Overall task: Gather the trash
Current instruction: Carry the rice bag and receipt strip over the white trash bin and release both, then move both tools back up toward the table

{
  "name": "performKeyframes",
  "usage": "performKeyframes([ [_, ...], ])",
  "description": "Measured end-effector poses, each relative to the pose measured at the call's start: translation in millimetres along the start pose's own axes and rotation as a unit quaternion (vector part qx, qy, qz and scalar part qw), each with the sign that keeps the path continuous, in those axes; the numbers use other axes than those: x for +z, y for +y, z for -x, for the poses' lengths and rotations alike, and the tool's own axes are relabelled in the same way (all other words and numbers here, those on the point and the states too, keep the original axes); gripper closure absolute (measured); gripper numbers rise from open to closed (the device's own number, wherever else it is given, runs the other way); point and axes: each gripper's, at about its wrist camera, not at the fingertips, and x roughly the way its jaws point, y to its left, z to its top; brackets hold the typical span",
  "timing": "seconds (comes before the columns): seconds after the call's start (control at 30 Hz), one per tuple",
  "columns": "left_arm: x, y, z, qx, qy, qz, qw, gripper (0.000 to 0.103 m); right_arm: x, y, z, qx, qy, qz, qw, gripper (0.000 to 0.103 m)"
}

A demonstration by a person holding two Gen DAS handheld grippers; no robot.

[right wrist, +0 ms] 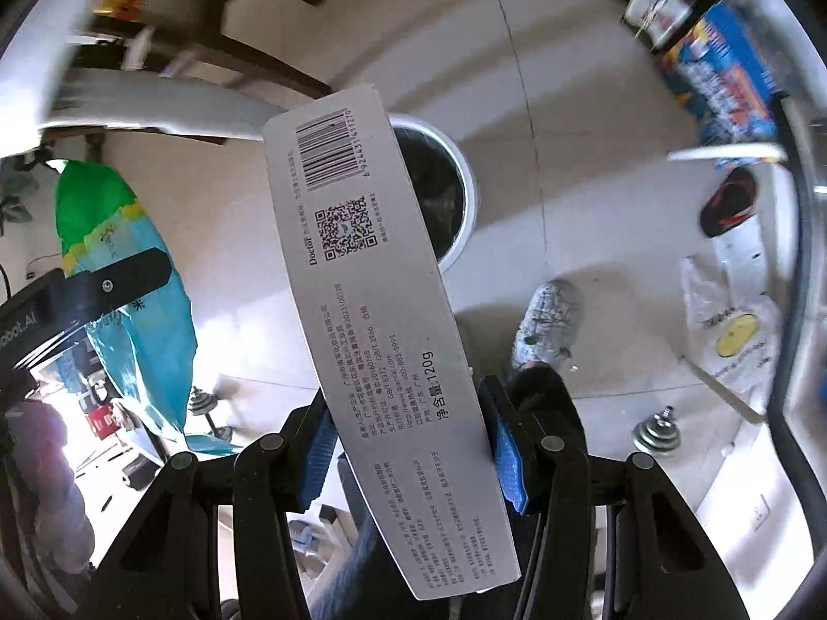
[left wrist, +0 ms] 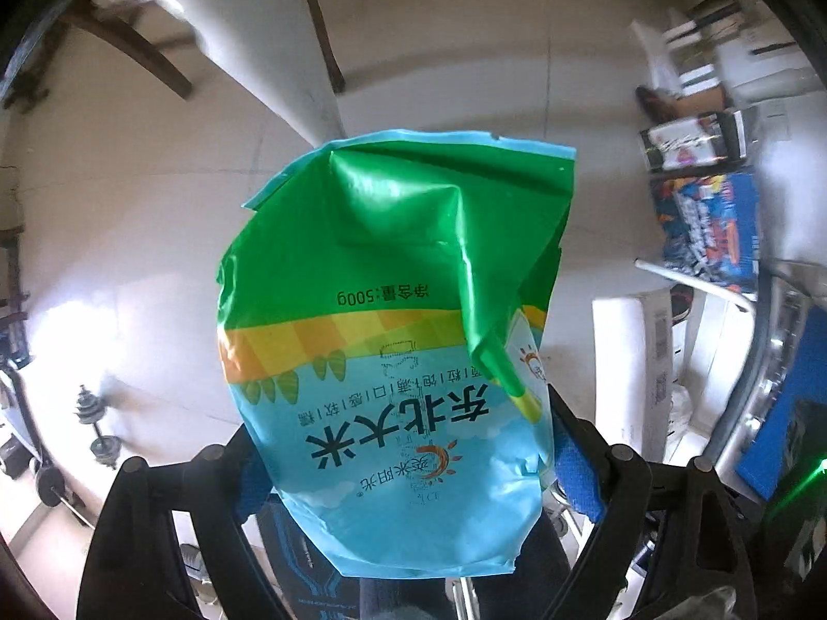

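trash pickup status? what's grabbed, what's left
Done: both pieces are picked up. In hand: left gripper clamps the crumpled rice bag; right gripper clamps the grey toothpaste box. Left: drop both into the white-rimmed bin on the floor below.

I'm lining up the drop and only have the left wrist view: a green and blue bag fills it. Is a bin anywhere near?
Observer: Yes, the right wrist view shows a round white-rimmed bin on the floor, partly behind the grey box.
Operator: What holds that box?
Observer: The right hand-held gripper, its blue pads against the box's two edges.
Operator: Anything near the bin?
Observer: A grey shoe on the floor beside it, and the left hand-held gripper's rice bag hangs off to the other side.
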Motion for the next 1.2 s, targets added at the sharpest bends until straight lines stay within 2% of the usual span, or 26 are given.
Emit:
performKeyframes([
  [0.17, 31, 6, -89, -0.028, 0.040, 0.000, 0.9988, 0.010, 60, -15, -100, 0.001, 0.032, -0.004, 0.999, 0.049],
  [0.3, 38, 18, -112, -0.032, 0.043, 0.015, 0.9985, 0.008, 97, -17, -161, -0.010, 0.049, 0.011, 0.999, 0.047],
  [0.33, 37, 22, -114, -0.032, 0.040, 0.022, 0.9984, 0.008, 102, -17, -170, -0.010, 0.055, 0.011, 0.998, 0.041],
  [0.37, 37, 25, -115, -0.035, 0.039, 0.026, 0.9983, 0.008, 105, -17, -180, -0.009, 0.061, 0.011, 0.998, 0.025],
  [0.43, 33, 23, -114, -0.044, 0.038, 0.036, 0.9976, 0.004, 107, -16, -186, -0.008, 0.063, 0.016, 0.998, 0.013],
  [0.5, 32, 29, -115, -0.049, 0.042, 0.043, 0.9970, 0.003, 105, -15, -185, -0.019, 0.055, 0.025, 0.998, 0.013],
  [0.57, 28, 22, -106, -0.026, 0.033, 0.034, 0.9986, 0.003, 102, -15, -180, -0.030, 0.046, 0.026, 0.998, 0.003],
  [0.67, 23, 30, -93, 0.017, 0.014, 0.015, 0.9996, 0.003, 96, -11, -169, -0.069, 0.021, 0.038, 0.997, 0.002],
  [0.73, 16, 41, -84, 0.029, 0.009, 0.015, 0.9994, 0.003, 90, -8, -163, -0.094, 0.003, 0.045, 0.995, 0.002],
  [0.9, -2, 37, -67, 0.052, -0.002, 0.014, 0.9986, 0.003, 73, -5, -137, -0.138, -0.039, 0.053, 0.988, 0.002],
  [1.03, -20, 37, -41, 0.064, -0.019, 0.010, 0.9978, 0.003, 58, -4, -115, -0.145, -0.065, 0.045, 0.986, 0.002],
  [1.2, -38, 37, -2, 0.067, -0.044, 0.011, 0.9968, 0.003, 32, 13, -65, -0.143, -0.094, 0.047, 0.984, 0.002],
])
